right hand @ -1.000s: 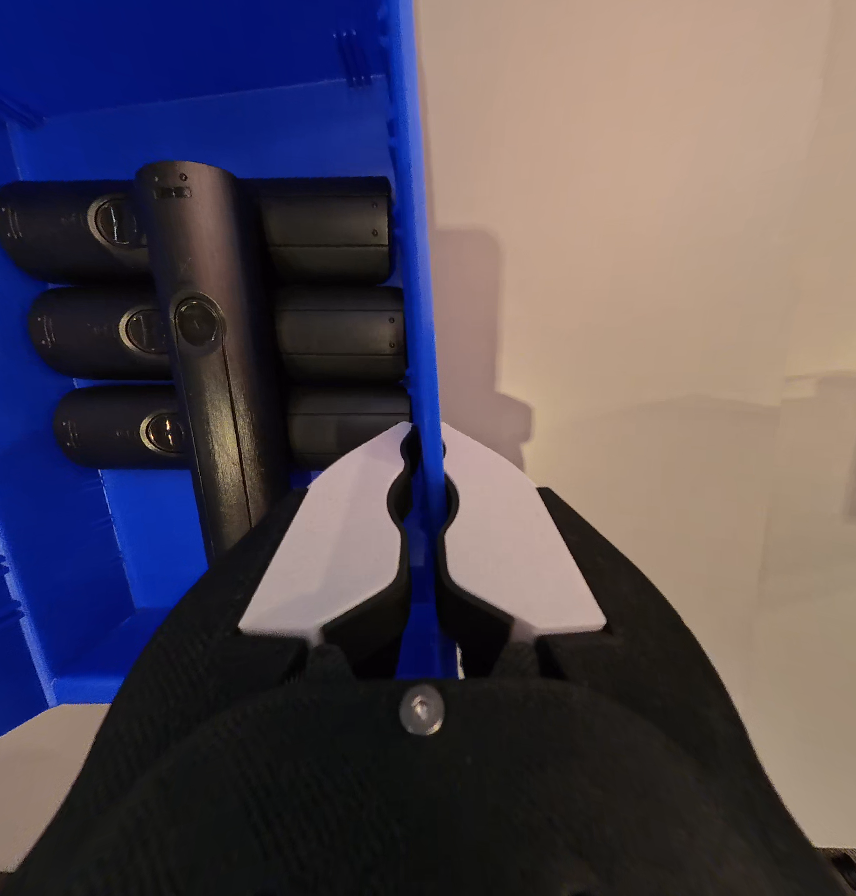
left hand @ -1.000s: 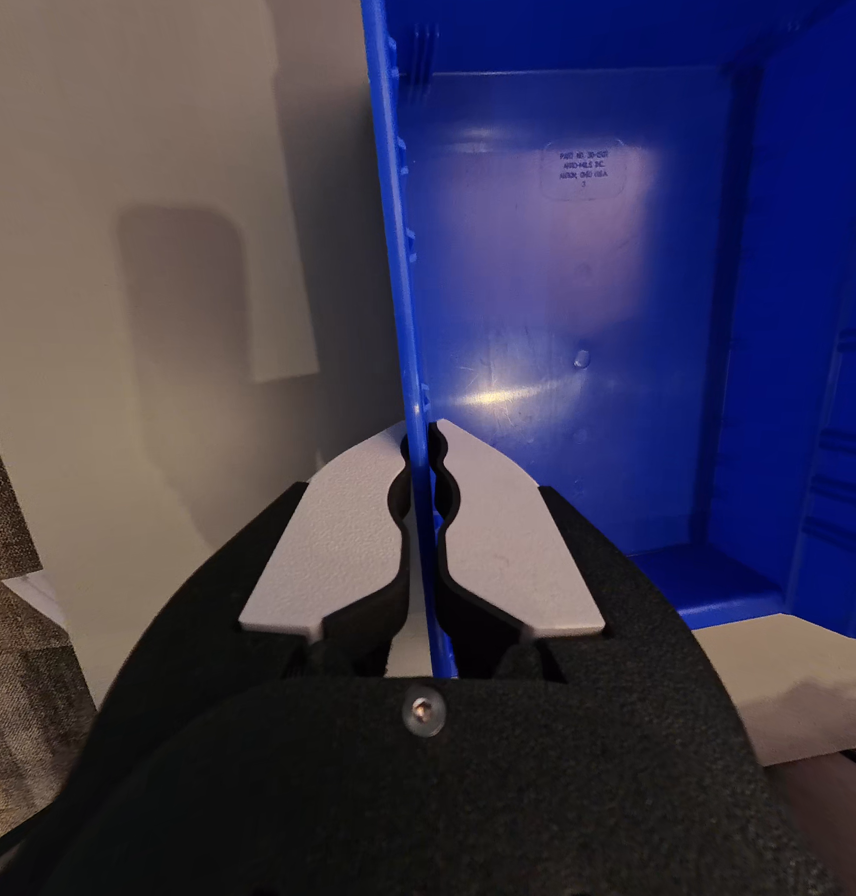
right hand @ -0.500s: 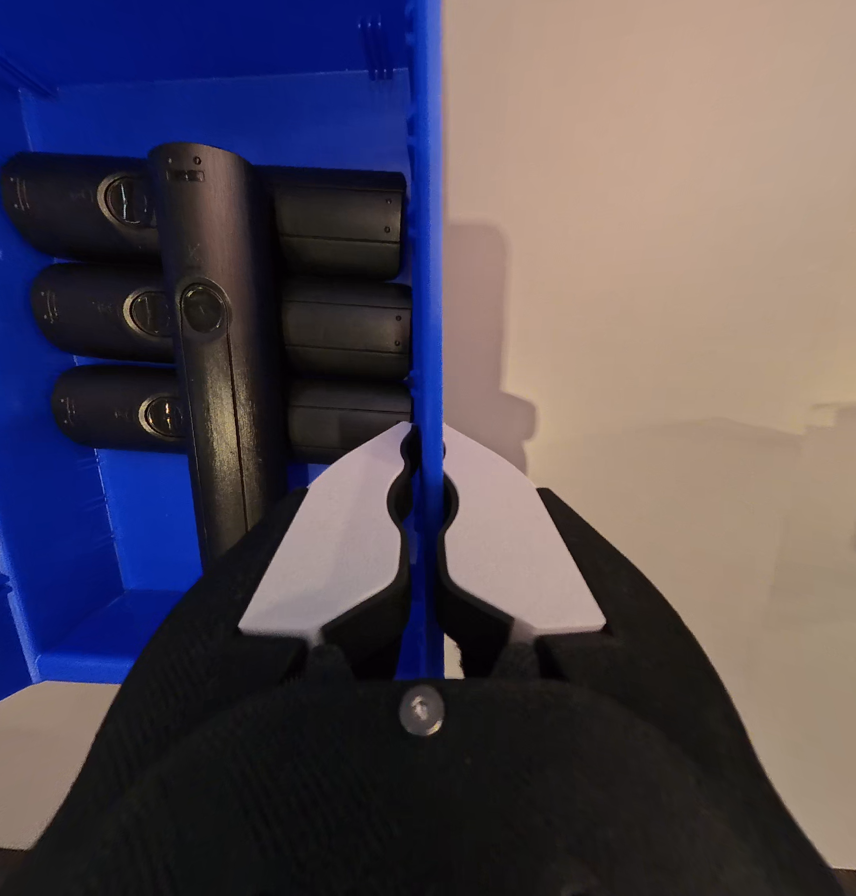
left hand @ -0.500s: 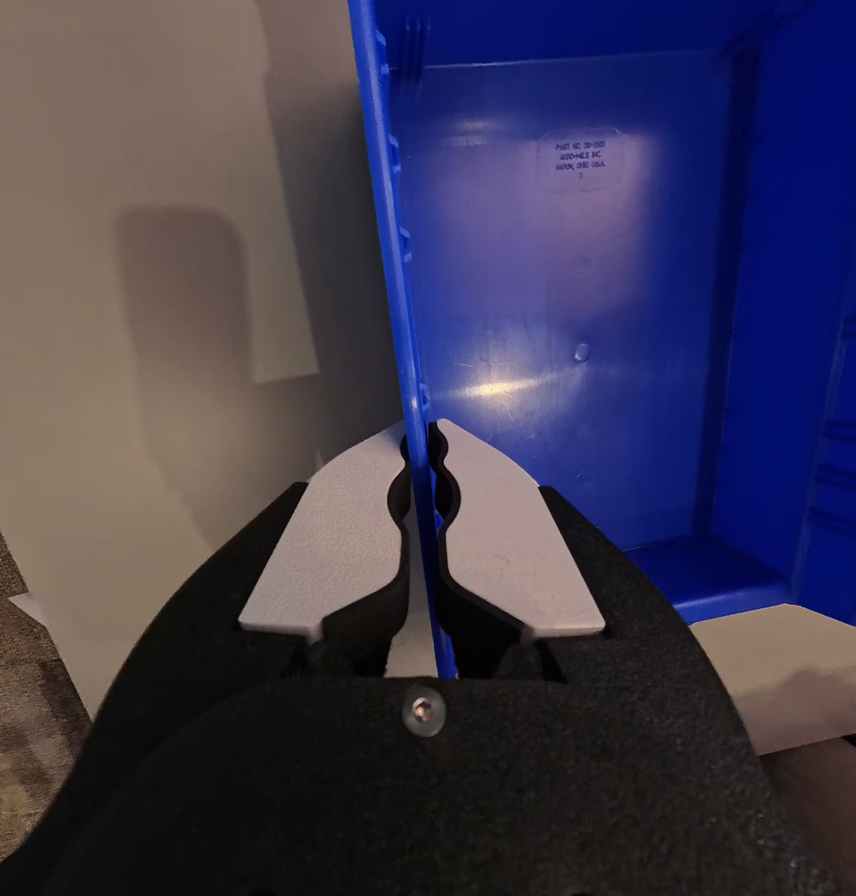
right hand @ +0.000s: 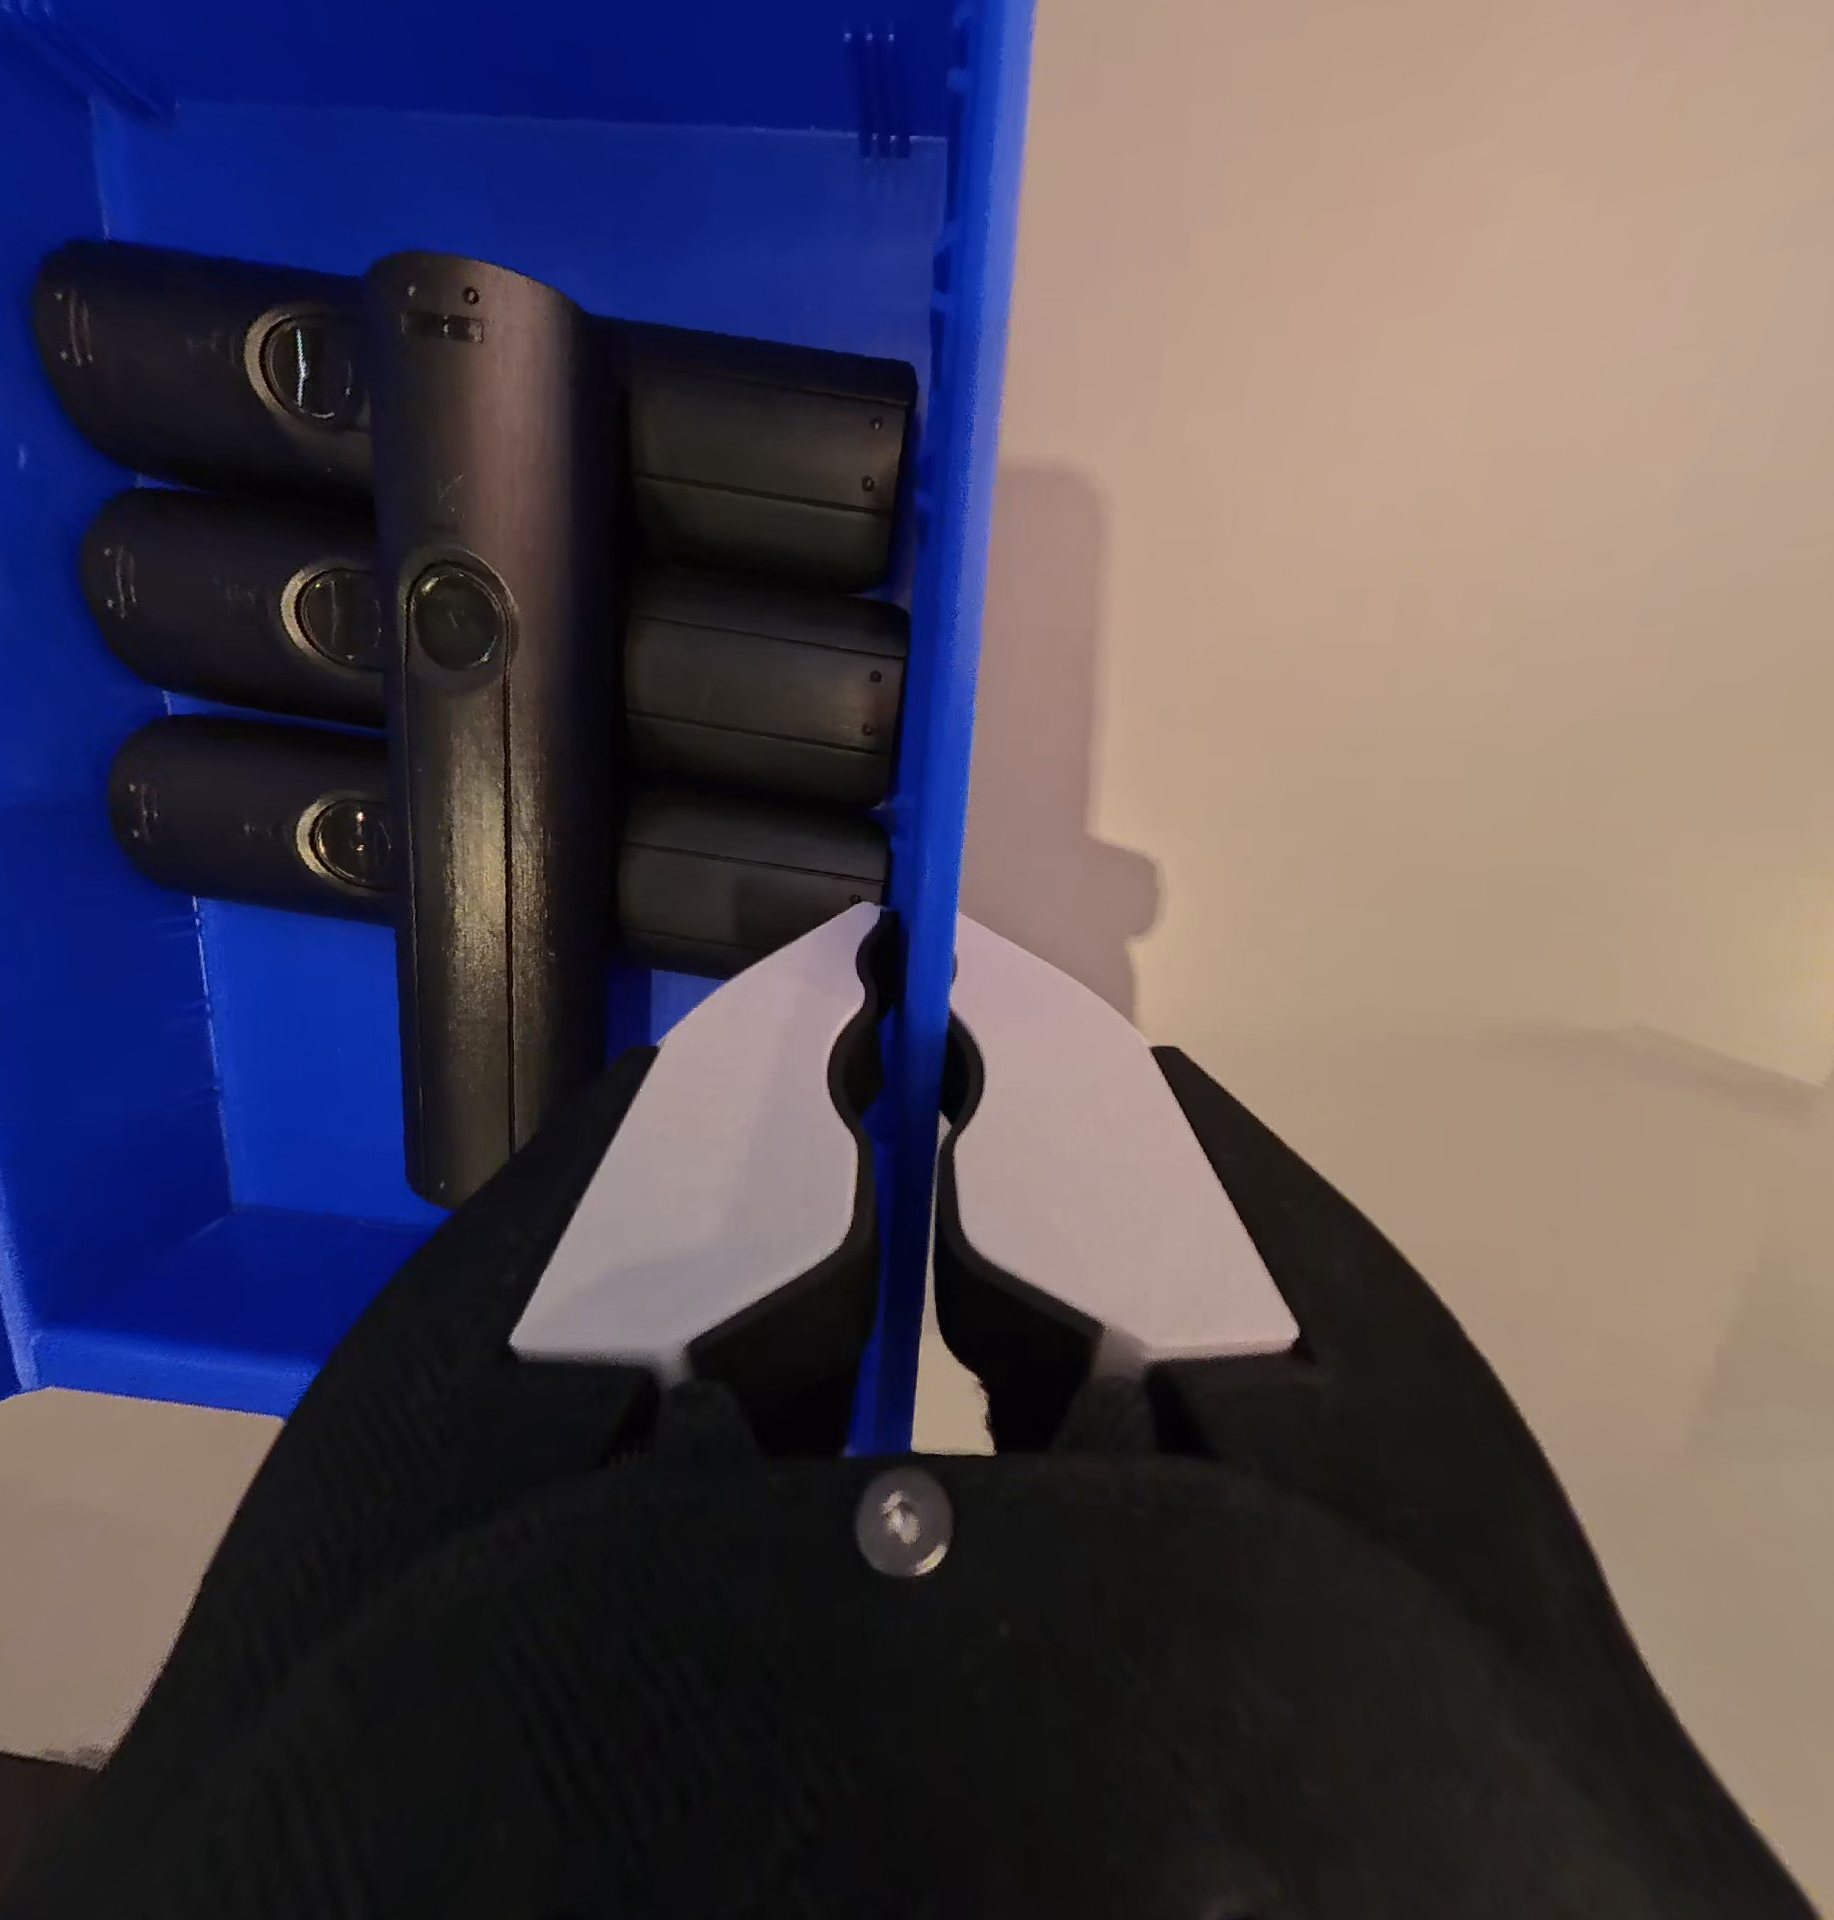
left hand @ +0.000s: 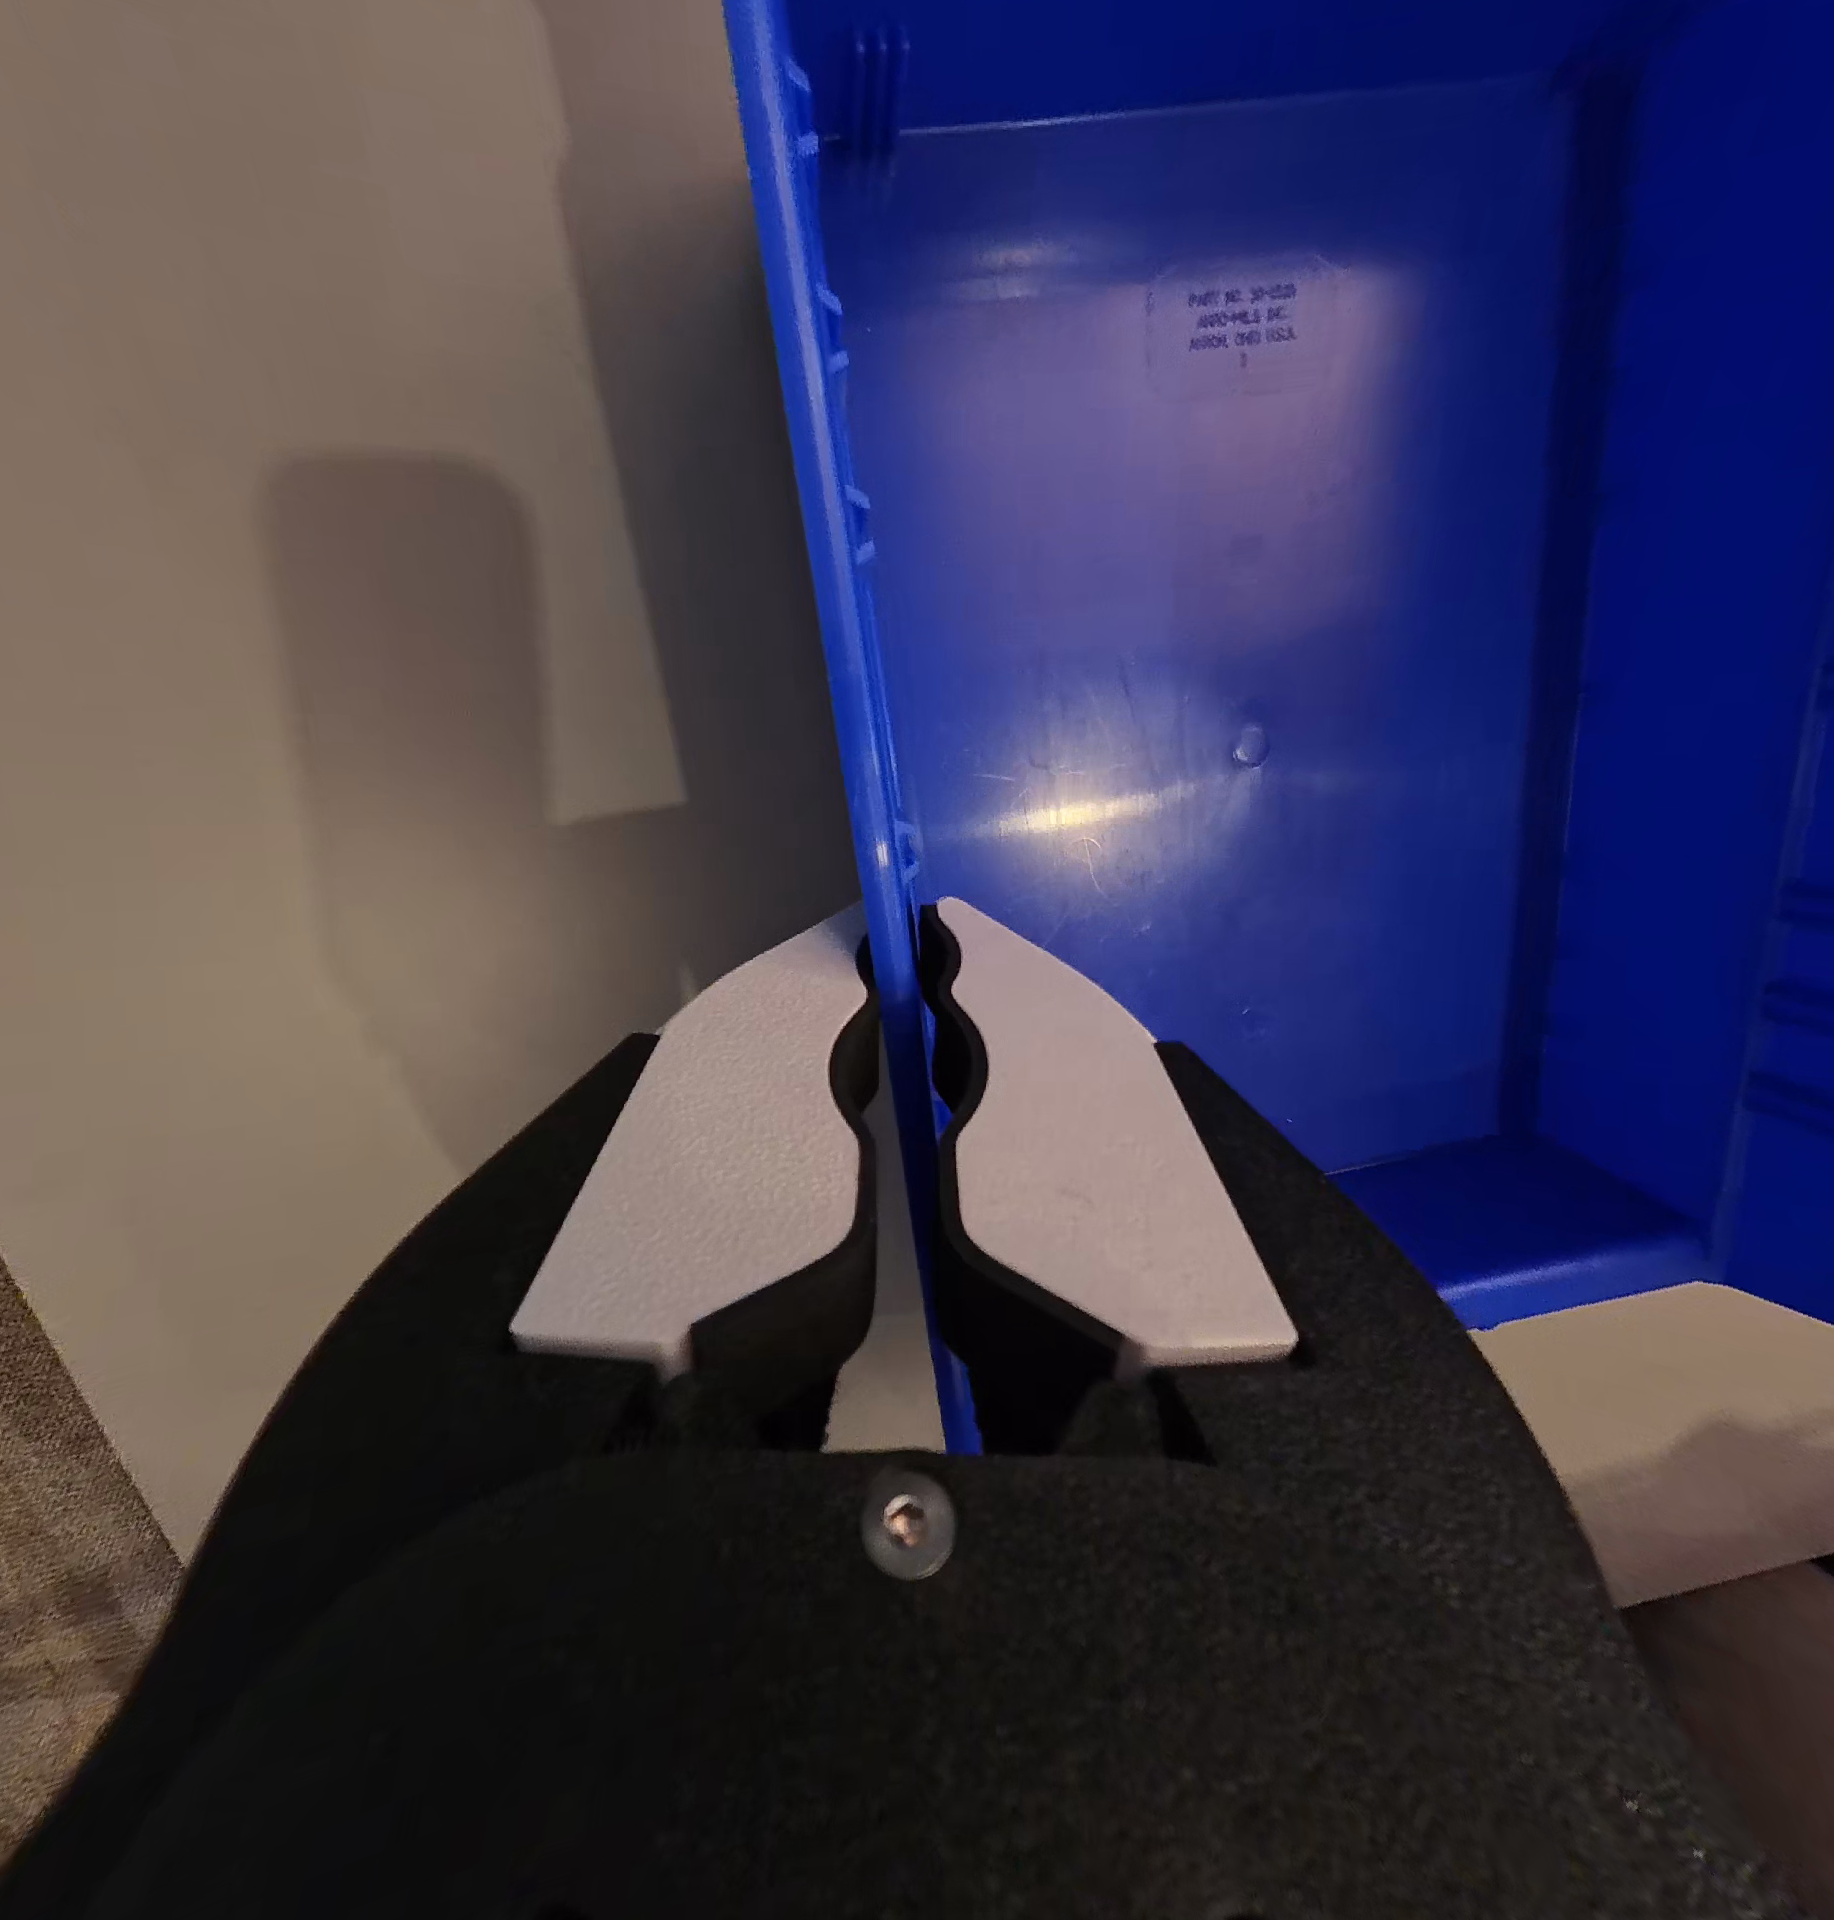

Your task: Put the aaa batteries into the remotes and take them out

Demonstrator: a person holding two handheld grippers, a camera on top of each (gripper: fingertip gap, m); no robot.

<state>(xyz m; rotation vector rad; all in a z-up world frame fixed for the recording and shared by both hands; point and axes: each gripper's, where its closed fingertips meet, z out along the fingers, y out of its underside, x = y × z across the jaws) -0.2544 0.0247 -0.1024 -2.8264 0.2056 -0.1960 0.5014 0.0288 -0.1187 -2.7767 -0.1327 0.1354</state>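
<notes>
My left gripper (left hand: 897, 925) is shut on the left wall (left hand: 840, 520) of a blue bin. Its floor (left hand: 1256, 623) is bare and no remote or battery shows in it. My right gripper (right hand: 918, 925) is shut on the right wall (right hand: 970, 416) of a blue bin that holds black remotes. Three remotes (right hand: 217, 603) lie crosswise side by side, backs up. A further remote (right hand: 477, 675) lies lengthwise on top of them. No batteries are in view.
A white sheet (left hand: 269, 416) covers the surface to the left of the empty bin, and a white surface (right hand: 1412, 623) lies to the right of the bin with the remotes. Grey carpet (left hand: 19, 1455) shows at the lower left of the left wrist view.
Both bin walls have swung a little in the views while the pads stay clamped on them. The remotes now look slightly larger and higher in the right wrist view.
</notes>
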